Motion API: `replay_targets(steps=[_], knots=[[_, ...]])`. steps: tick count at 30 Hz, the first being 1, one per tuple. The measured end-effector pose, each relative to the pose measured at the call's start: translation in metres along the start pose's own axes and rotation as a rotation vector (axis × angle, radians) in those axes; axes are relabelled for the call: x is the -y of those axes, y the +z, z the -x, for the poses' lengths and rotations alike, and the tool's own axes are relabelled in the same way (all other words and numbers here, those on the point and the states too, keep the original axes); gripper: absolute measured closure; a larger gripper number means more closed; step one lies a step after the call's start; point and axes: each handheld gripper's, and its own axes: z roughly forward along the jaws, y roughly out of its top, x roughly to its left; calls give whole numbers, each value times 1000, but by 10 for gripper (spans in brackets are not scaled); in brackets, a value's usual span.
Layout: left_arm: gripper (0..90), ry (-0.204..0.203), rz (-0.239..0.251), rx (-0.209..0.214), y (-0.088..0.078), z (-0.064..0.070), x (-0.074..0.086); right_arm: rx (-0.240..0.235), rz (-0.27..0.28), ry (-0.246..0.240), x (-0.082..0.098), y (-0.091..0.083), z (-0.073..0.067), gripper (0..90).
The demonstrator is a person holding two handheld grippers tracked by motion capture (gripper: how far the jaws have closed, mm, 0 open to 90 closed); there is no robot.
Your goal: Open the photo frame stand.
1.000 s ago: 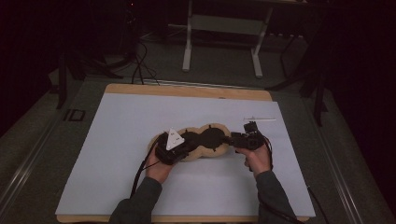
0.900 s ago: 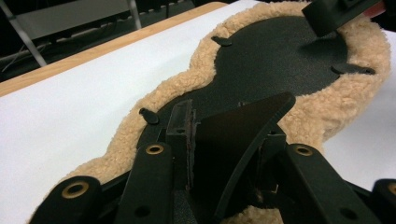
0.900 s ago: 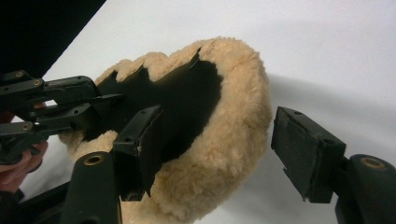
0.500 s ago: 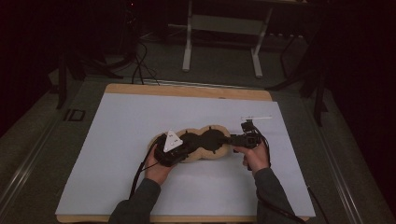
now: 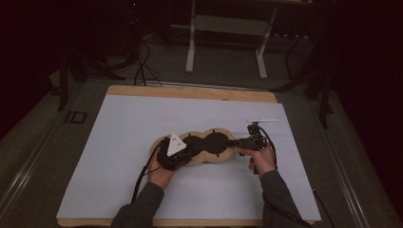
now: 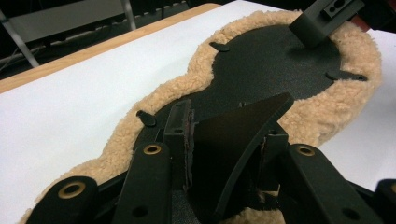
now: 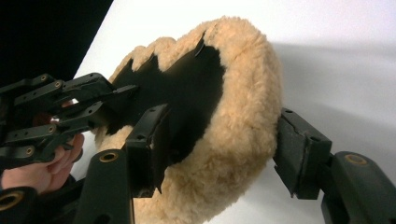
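Paper, big and white (image 5: 119, 156), covers the wooden surface (image 5: 190, 91), and that could be the first trouble: if the fuzzy pad gets dragged, the paper may slide or wrinkle under it. Next in size is the fuzzy pad (image 5: 202, 148) itself, a tan woolly thing with a black inside, lying in the middle of the paper, a bit to the near side. It looks soft and floppy, so I think it could fold, sag or twist if one end goes up before the other. The left tool (image 5: 175, 154) is at the pad's left end, and in the left gripper view its jaws are pinching a black flap (image 6: 233, 135) that stands up from the pad. That flap is thin, so it might slip out or bend if pulled hard. The right tool (image 5: 236, 142) is at the pad's right end. Its jaws have just been closing in, and the woolly rim (image 7: 243, 126) sits between them, but the right-hand jaw is not touching the wool yet. If it closes on fluff alone, the grip could be weak and the pad might drop. Pulling both ends apart could also stretch or tear it.
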Motion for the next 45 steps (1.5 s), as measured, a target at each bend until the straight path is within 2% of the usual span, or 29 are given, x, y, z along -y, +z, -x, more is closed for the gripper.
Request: replay_targets(steps=[5, 8, 12, 14, 17, 20, 24, 28, 32, 39, 42, 45], knots=[[657, -7, 9, 4, -2, -1, 0, -25, -19, 11, -1, -2, -1, 433], [649, -20, 15, 15, -4, -2, 1, -45, -7, 20, -2, -5, -1, 469], [628, -29, 10, 24, -5, -2, 2, -40, -14, 20, -3, -6, -2, 490], [598, -28, -2, 27, -6, -2, 3, -43, -13, 19, -2, -6, -2, 506], [498, -23, -30, 28, -6, -2, 5, -44, -11, 9, -3, -8, -3, 538], [455, -9, -43, 18, -9, 0, 6, -44, -11, -8, -3, -8, -5, 554], [394, -5, -61, 25, -13, 0, 5, -43, -3, -18, -4, -10, -7, 576], [351, -15, -109, 65, -16, -1, 10, -40, -1, -31, -5, -11, -9, 598], [353, -58, -105, 103, -23, -8, 16, -38, -4, -50, -5, -13, -10, 606], [354, -110, -115, 132, -37, -20, 26, -40, 4, -76, -8, -15, -15, 609], [356, -106, -120, 137, -40, -20, 25, -42, 8, -89, -8, -15, -18, 609], [361, -110, -133, 166, -42, -21, 25, -33, 3, -106, -8, -16, -20, 610]])
